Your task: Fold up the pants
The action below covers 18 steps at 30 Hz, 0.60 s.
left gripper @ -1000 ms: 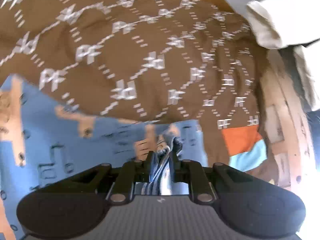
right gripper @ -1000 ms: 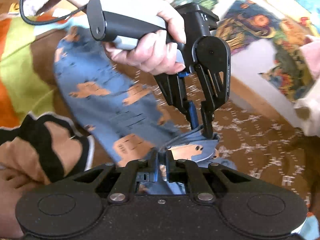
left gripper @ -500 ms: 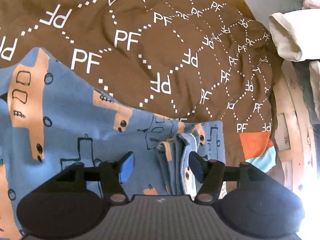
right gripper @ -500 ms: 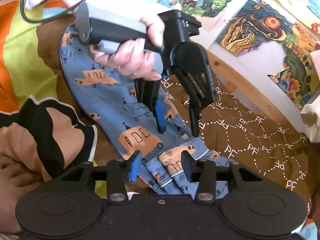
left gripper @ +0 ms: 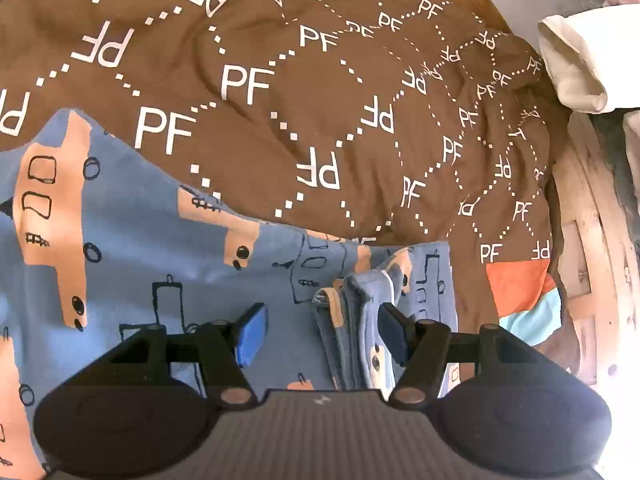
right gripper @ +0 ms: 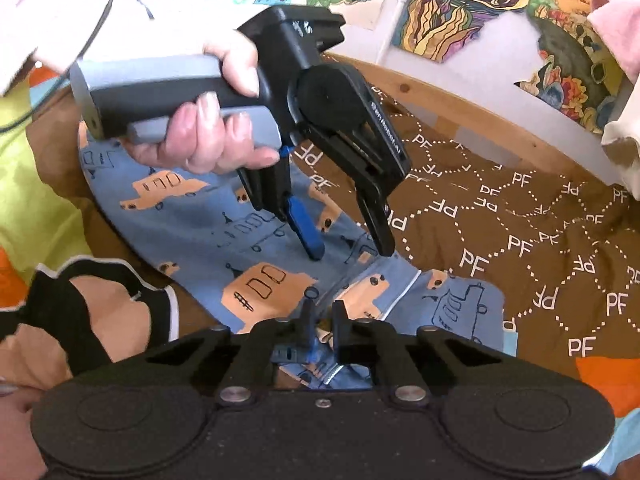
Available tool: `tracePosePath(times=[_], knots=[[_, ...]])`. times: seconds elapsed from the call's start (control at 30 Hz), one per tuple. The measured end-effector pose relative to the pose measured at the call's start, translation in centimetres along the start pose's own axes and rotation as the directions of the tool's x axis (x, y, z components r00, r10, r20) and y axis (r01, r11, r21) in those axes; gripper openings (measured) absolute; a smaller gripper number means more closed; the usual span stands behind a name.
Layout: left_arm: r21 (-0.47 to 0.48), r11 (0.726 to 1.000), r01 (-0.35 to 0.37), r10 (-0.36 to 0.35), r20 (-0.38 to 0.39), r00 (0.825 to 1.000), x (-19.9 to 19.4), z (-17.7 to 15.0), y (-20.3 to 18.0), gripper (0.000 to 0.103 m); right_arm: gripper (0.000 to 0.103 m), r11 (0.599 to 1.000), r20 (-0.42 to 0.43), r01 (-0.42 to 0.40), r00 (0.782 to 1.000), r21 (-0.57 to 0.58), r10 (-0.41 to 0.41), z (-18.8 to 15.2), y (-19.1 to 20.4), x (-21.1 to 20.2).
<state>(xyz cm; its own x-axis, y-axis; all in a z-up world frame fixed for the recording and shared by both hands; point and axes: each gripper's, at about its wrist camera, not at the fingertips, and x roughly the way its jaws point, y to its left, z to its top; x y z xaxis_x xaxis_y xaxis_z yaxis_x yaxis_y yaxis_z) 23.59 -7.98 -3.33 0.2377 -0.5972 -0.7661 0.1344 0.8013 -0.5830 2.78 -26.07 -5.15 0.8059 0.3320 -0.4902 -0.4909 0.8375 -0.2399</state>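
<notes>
The blue pants [right gripper: 256, 240] with orange vehicle prints lie flat on the brown "PF" bedspread [left gripper: 320, 100], their bunched hem edge [left gripper: 356, 320] heaped between the spread fingers of the left claw [left gripper: 320, 332], whose pads stand wide and clear of the cloth. The right claw [right gripper: 320, 320] has just been closing and its jaws now stand narrow at the near edge of the pants, though whether cloth is pinched between them cannot be told. Beyond the pants the bedspread stretches open toward the wooden bed frame [right gripper: 460, 100].
</notes>
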Motion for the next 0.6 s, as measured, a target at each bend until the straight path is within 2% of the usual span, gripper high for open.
tracePosePath(times=[0.13,0.17,0.3,0.43,0.6], knots=[[0.004,1.0,-0.005,0.005,0.001,1.0,0.0,0.1,0.0,0.067,0.006,1.0,-0.013,-0.007,1.0,-0.008,0.006,-0.3,0.1,-0.8],[0.006,1.0,-0.008,0.008,0.002,1.0,0.0,0.2,0.0,0.068,0.009,1.0,-0.033,-0.012,0.999,-0.022,0.012,-0.5,0.3,-0.5],[0.006,1.0,-0.006,0.006,0.005,1.0,0.0,0.3,0.0,0.071,0.033,0.997,-0.033,-0.016,0.999,-0.078,0.014,-0.7,1.1,-0.3],[0.028,1.0,-0.015,0.015,0.005,1.0,0.3,0.5,-0.3,0.072,0.033,0.986,-0.034,0.019,0.999,-0.166,-0.025,-1.0,2.3,-0.1],[0.06,0.998,-0.016,0.016,0.007,1.0,0.9,0.6,-1.2,0.071,0.033,0.988,-0.048,0.037,0.998,-0.151,-0.045,-1.1,2.0,0.5]])
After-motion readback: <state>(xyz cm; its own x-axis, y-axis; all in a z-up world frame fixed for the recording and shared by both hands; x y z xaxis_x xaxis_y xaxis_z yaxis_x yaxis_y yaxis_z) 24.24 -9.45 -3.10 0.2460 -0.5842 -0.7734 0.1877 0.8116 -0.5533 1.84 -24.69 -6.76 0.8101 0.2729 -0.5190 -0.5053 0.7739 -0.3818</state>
